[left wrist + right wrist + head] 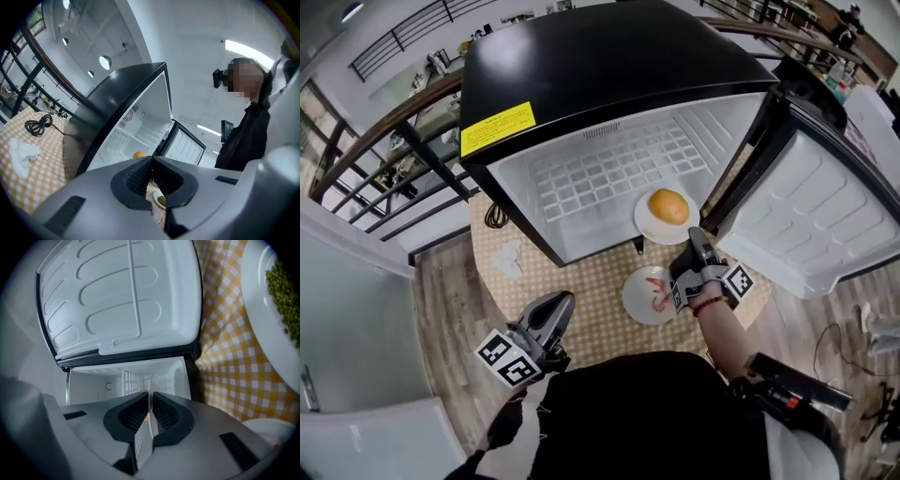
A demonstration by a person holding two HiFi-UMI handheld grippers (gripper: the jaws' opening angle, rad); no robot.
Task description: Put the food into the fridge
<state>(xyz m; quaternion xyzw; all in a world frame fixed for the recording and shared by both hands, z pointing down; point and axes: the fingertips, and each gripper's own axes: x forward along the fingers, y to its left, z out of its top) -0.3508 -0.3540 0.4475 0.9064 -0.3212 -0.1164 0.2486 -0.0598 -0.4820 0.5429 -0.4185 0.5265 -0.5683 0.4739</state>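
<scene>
**A:** Head view, nearest first: the left gripper (562, 302) hangs low by the person's body. Its own view shows the jaws pressed together on nothing.

**B:** And past it?

**A:** A plate of red food (639, 298) sits on the checked cloth (591, 281), just beside the right gripper (698, 236). That gripper is clamped on the near rim of the white plate (649, 225) that carries the bun (668, 206). The right gripper view shows that thin rim edge-on between the pads.

**B:** Where is that plate?

**A:** It is at the mouth of the open fridge (609, 169), in the lower right corner next to the door (806, 216). Whether it already rests on the fridge floor cannot be told.

**B:** How will it handle?

**A:** The plate looks stiff, smooth and probably breakable. Pinched at one edge it will want to droop, so it should be kept level. The bun looks light and lies loose, so a tilt could roll it off. The rim is the sensible place to hold.

**B:** Anything else outside?

**A:** A plate of green beans (262, 315) lies on the cloth in the right gripper view.
</scene>
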